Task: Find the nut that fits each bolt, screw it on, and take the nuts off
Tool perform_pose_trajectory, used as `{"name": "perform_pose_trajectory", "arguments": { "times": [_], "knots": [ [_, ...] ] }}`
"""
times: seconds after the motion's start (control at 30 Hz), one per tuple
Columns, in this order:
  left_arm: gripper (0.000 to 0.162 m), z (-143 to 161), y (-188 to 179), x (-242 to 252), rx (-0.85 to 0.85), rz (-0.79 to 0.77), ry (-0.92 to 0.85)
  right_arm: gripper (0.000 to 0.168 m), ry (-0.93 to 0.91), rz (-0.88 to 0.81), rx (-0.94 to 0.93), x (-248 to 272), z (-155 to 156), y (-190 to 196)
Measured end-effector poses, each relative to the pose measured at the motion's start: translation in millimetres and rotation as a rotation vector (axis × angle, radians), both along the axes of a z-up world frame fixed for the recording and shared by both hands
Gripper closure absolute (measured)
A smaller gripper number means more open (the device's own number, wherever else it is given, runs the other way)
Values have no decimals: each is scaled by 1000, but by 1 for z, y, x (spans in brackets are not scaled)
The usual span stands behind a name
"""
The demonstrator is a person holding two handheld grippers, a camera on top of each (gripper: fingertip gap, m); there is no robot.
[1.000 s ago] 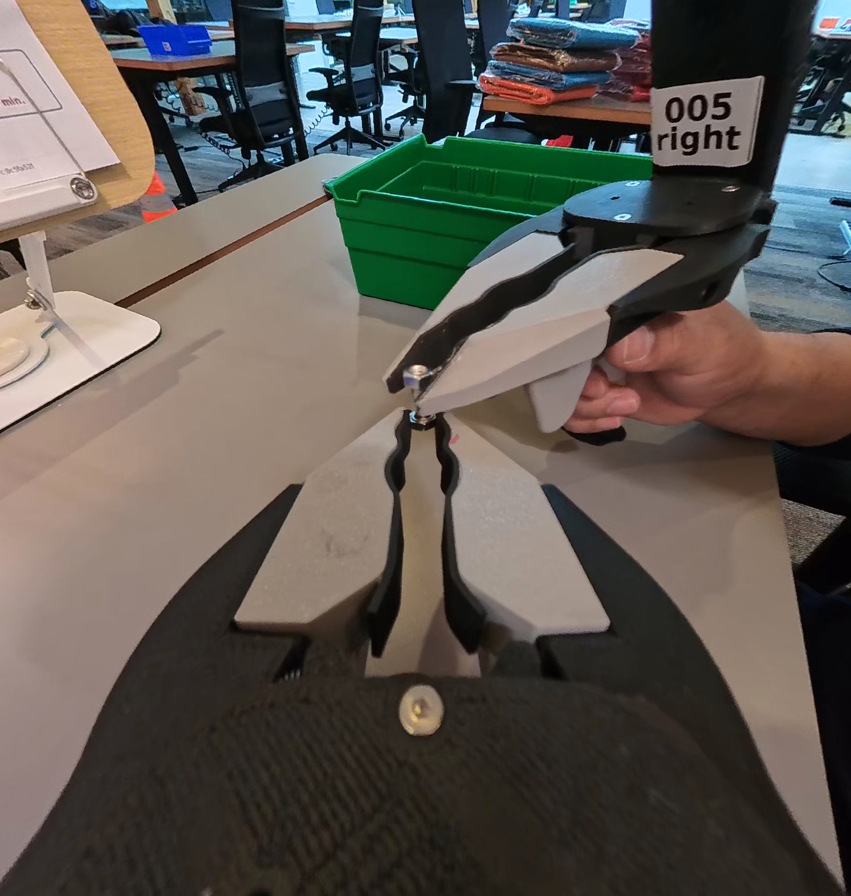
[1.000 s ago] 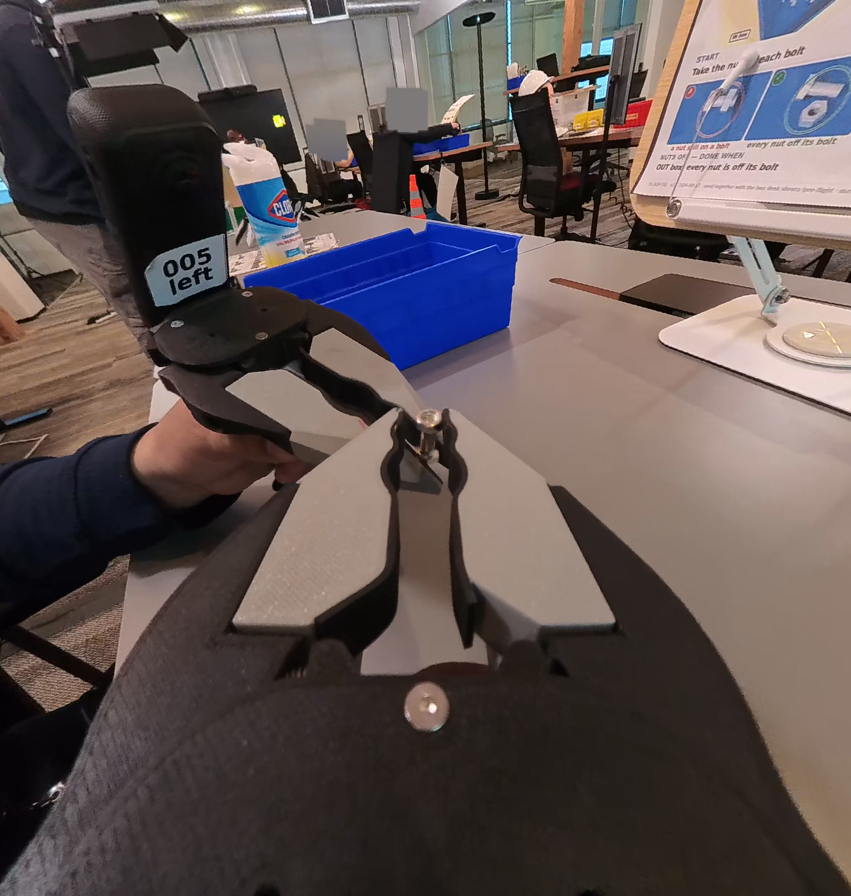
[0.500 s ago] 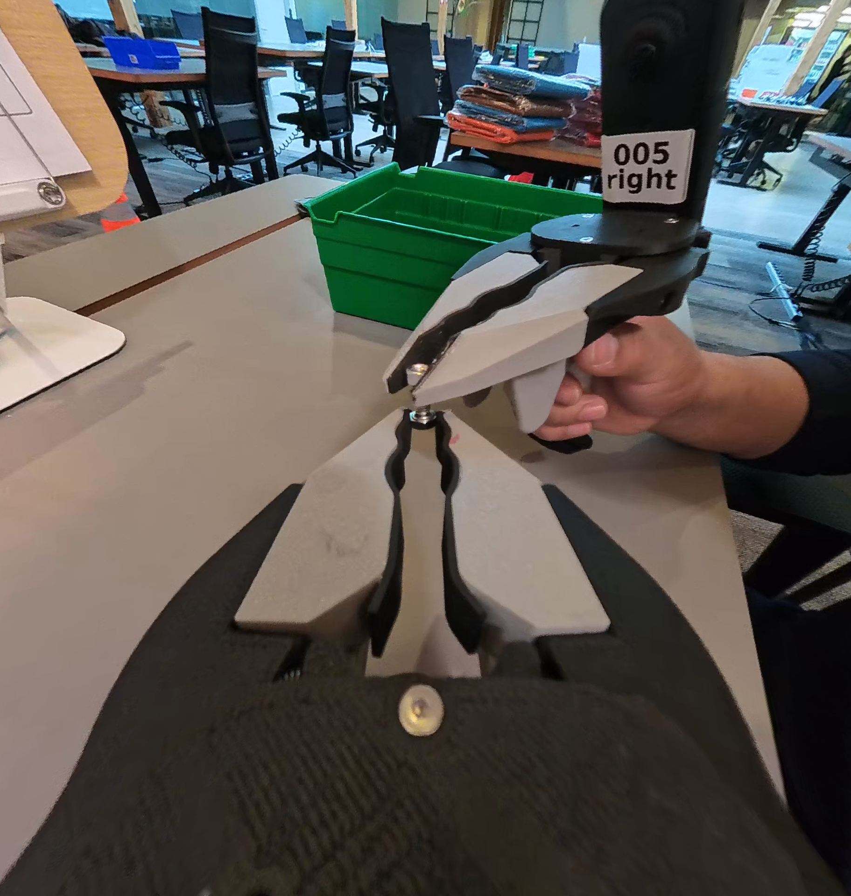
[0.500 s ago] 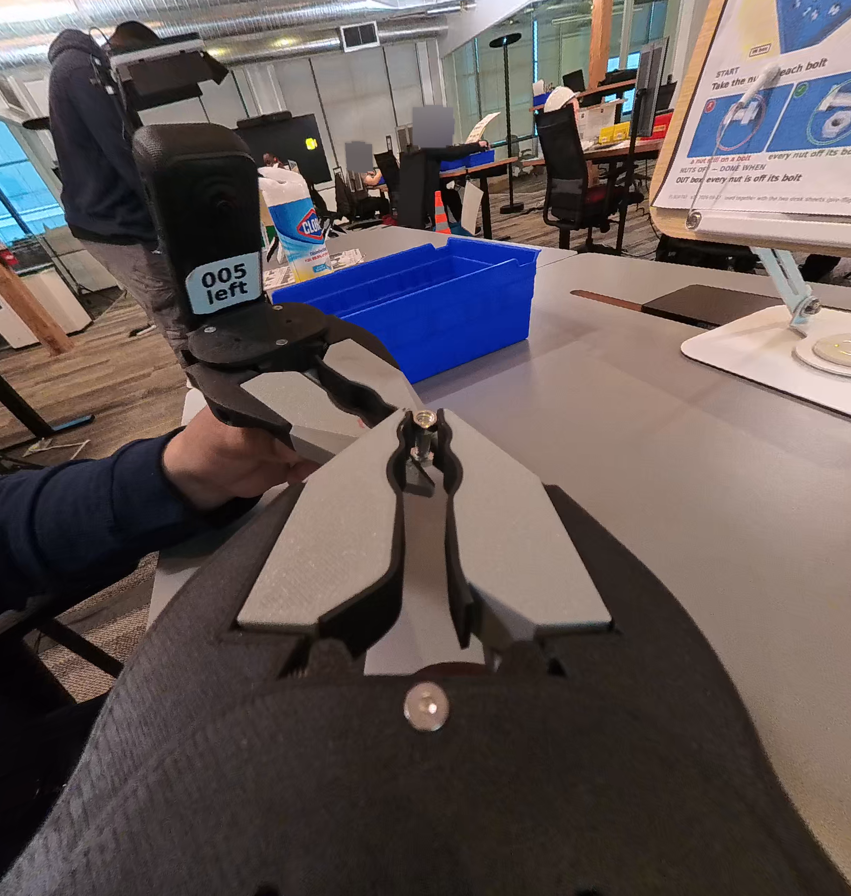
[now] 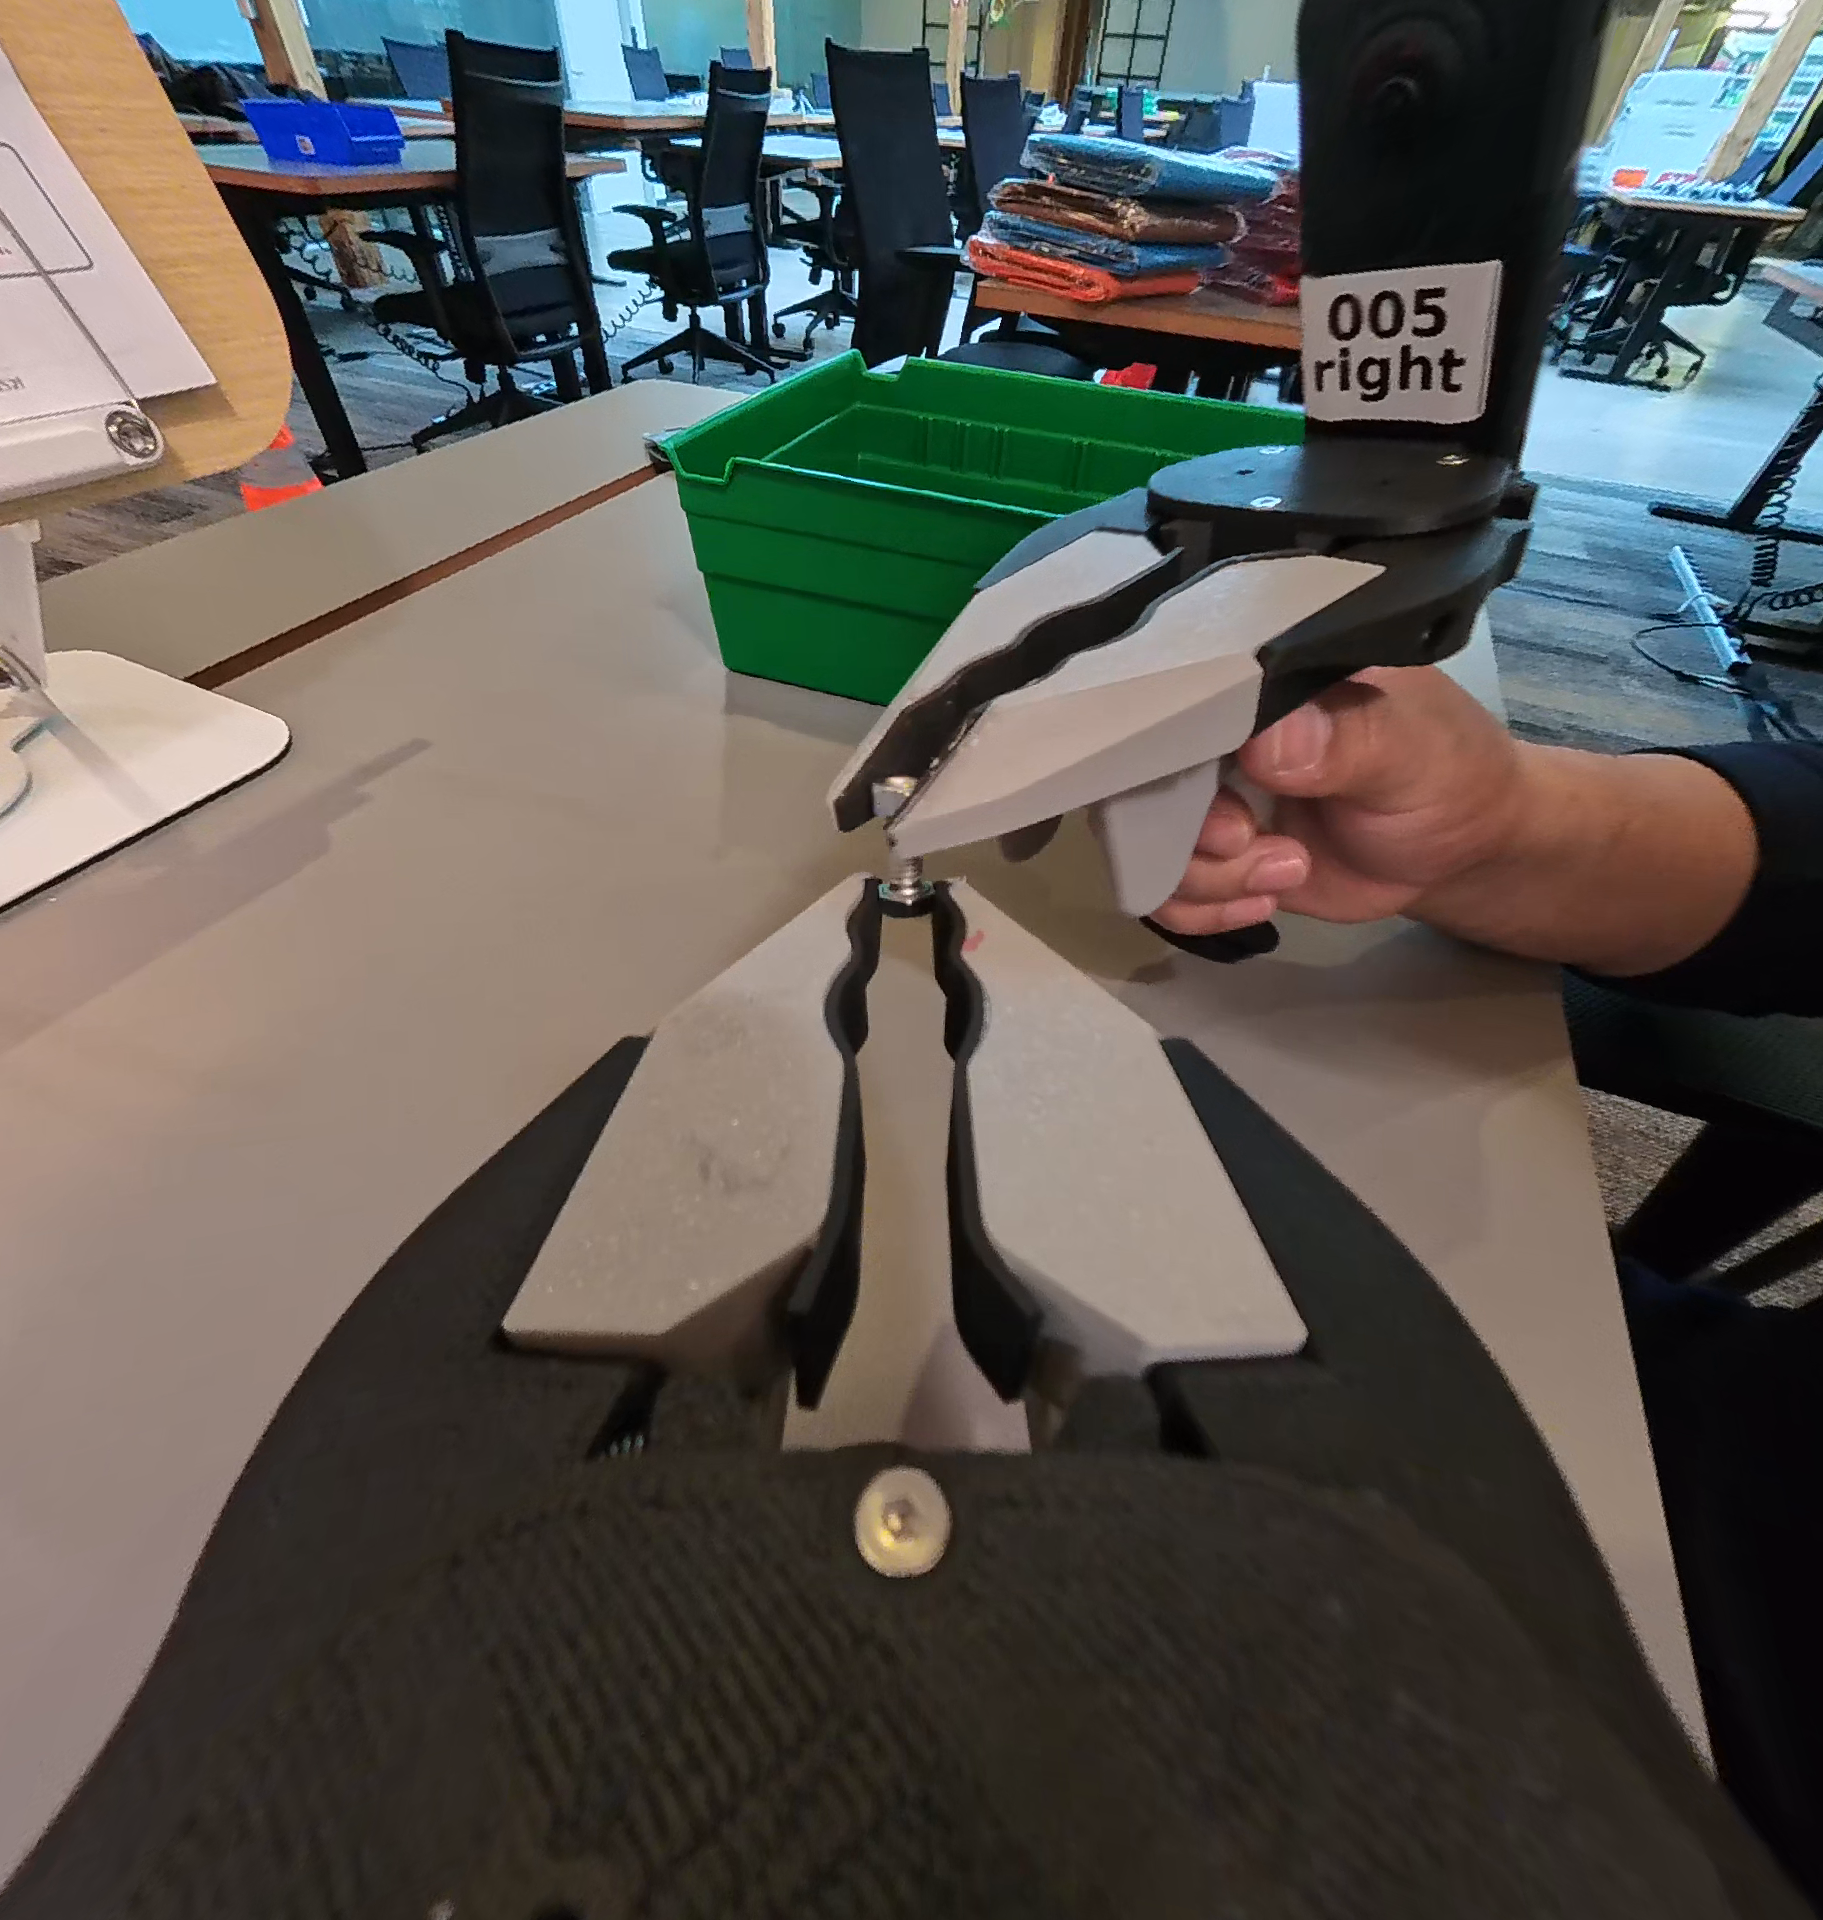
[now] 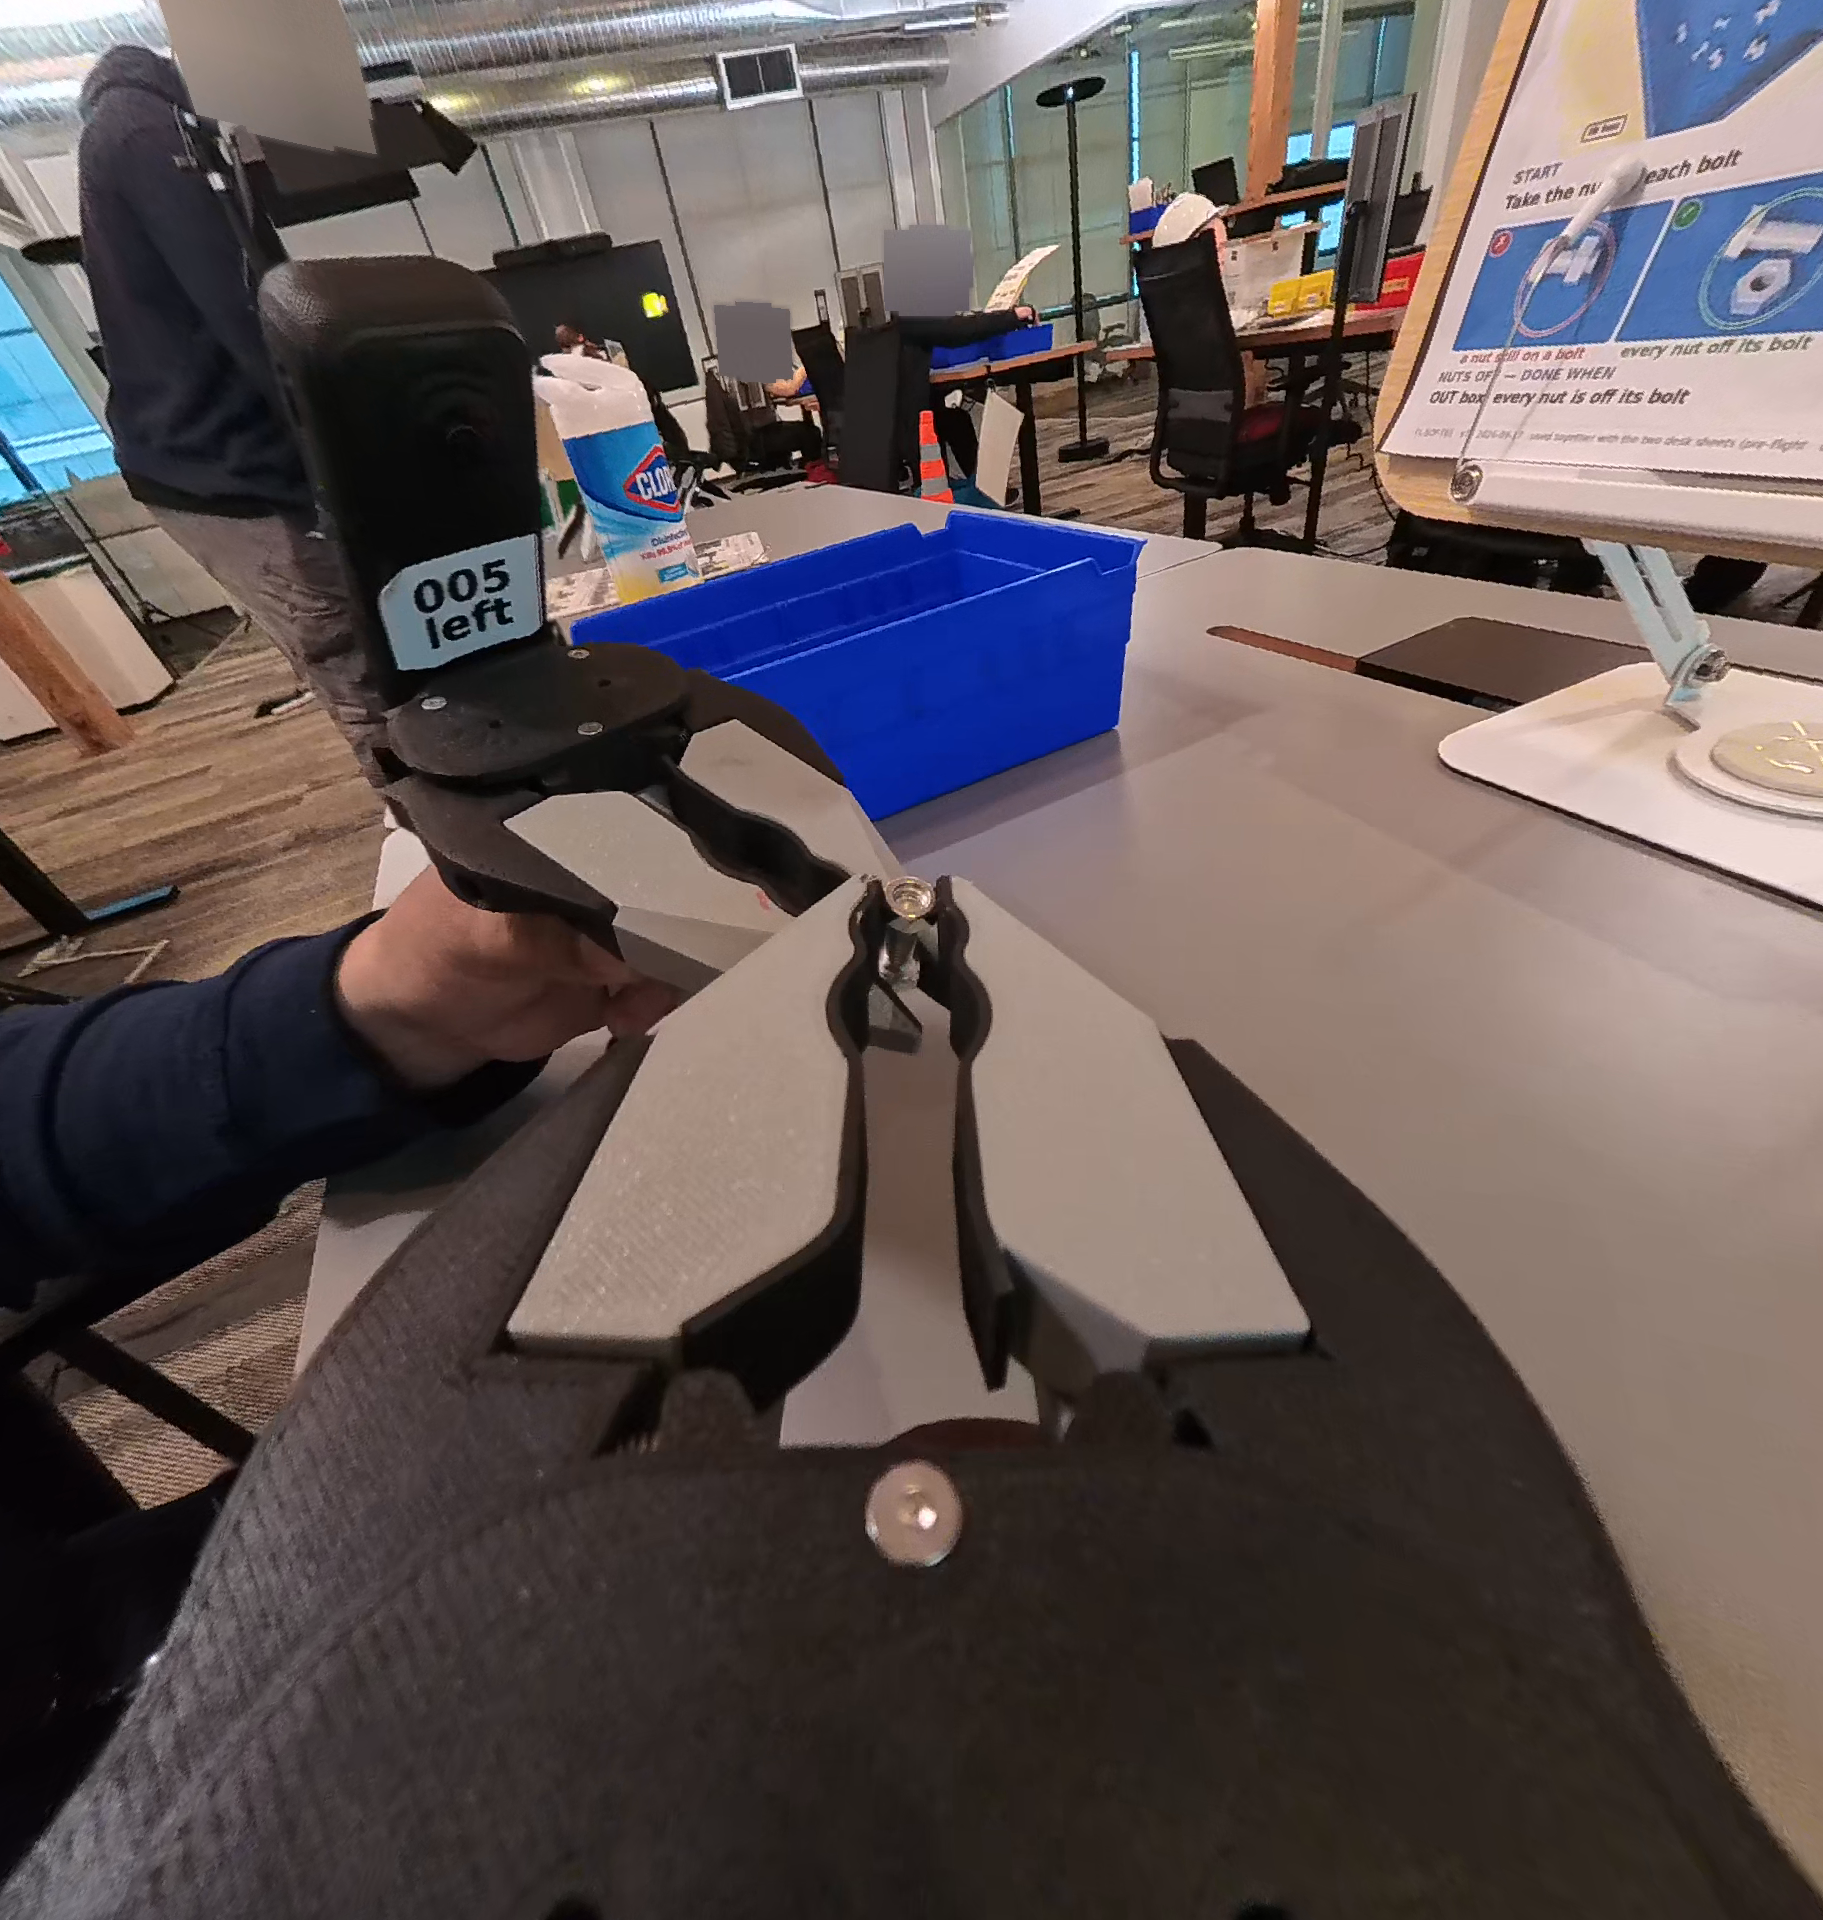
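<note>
Up above the counter [image 5: 471,935], a small silver bolt [image 5: 894,831] hangs upright between the two claws, its head uppermost and its threaded shank pointing down. The right claw [image 5: 886,805] is clamped on the bolt's head, its fingers angled downward from the hand [image 5: 1406,821] that holds it. Just below, a silver nut [image 5: 899,891] sits on the shank, pinched between the tips of the left claw [image 5: 899,902], which reaches in level from the near side. From the right wrist view, the bolt [image 6: 905,925] stands at the fingertips with the left claw [image 6: 891,1003] beneath it. A green bin [image 5: 834,561] rests on the counter behind the right claw; a blue bin [image 6: 938,665] rests behind the left one. A white sign stand [image 6: 1613,769] sits farther along the counter.
</note>
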State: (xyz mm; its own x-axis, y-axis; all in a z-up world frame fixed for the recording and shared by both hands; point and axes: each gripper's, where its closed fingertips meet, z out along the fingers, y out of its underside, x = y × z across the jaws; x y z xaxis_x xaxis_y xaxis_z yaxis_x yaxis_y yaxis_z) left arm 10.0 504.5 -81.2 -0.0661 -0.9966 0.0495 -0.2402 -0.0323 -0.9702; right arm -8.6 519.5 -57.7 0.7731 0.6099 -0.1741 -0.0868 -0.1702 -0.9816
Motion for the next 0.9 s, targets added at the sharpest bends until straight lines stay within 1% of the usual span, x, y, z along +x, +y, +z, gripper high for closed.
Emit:
{"name": "perform_pose_trajectory", "arguments": {
  "times": [0.07, 0.17, 0.27, 0.47, 0.63, 0.9],
  "knots": [
    [154, 1, 0, 0, 5, 2, -4, 160, 18, 6, -6, 0, 1, 0],
    [154, 3, 3, -1, 7, 13, -17, 147, 34, 3, -5, 2, 2, 0],
    [154, 6, 7, -3, 13, 36, -32, 139, 52, 0, -6, 3, 3, -1],
    [154, 5, 14, -4, 6, 65, -29, 146, 55, -1, 16, 2, 7, -4],
    [154, 2, 11, -2, 33, 63, -11, 151, 59, -7, -17, 1, 1, -2],
    [155, -1, 4, 2, 41, 37, 5, 155, 49, -17, -17, -1, -1, 0]
  ]
}}
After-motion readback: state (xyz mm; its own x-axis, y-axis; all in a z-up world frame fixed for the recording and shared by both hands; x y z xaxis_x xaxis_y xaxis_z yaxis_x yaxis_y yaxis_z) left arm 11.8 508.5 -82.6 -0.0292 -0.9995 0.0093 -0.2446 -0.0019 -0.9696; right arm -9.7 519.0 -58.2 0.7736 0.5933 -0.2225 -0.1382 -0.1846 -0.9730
